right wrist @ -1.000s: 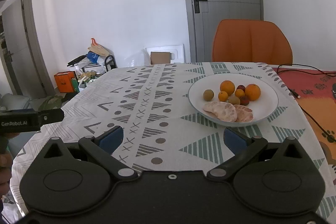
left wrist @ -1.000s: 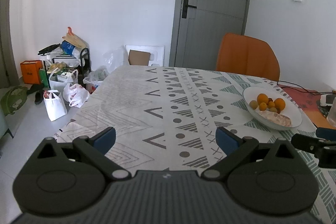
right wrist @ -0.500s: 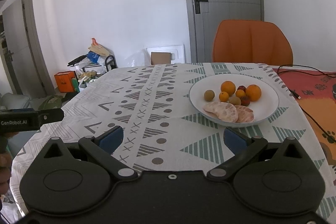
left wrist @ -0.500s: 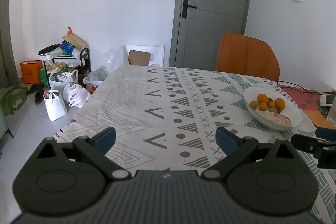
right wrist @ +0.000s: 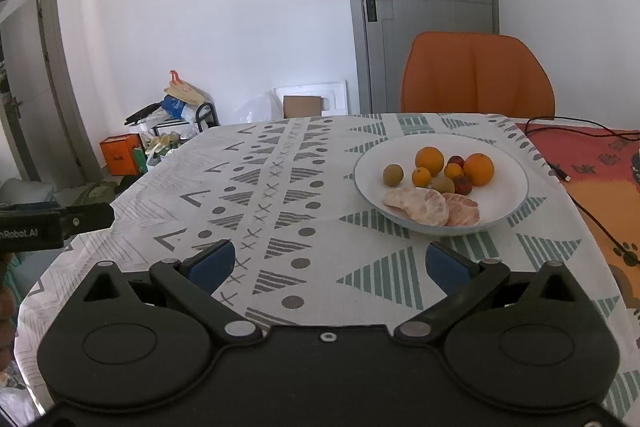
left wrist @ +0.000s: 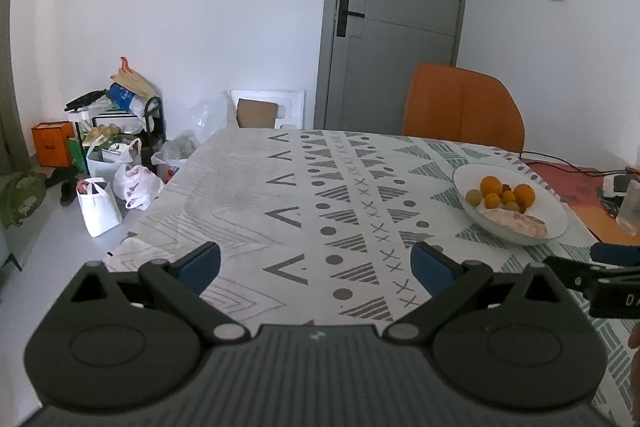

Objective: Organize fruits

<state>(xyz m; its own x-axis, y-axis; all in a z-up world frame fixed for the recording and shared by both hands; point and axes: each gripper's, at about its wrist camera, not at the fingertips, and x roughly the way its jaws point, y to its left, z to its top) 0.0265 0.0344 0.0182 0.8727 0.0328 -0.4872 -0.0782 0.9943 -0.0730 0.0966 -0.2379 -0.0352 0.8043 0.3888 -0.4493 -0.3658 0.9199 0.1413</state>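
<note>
One plate (right wrist: 516, 187), two oranges (right wrist: 429, 159), one chair (right wrist: 476, 75).

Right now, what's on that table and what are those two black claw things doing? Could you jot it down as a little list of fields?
table: patterned tablecloth
plate: white plate, on the table's right part
fruit on plate: two oranges, smaller orange, green-brown and dark red fruits, two peeled citrus pieces at the near rim
left gripper: open, holds nothing, over bare cloth
right gripper: open, holds nothing, short of the plate
behind the table: orange chair, grey door
</note>
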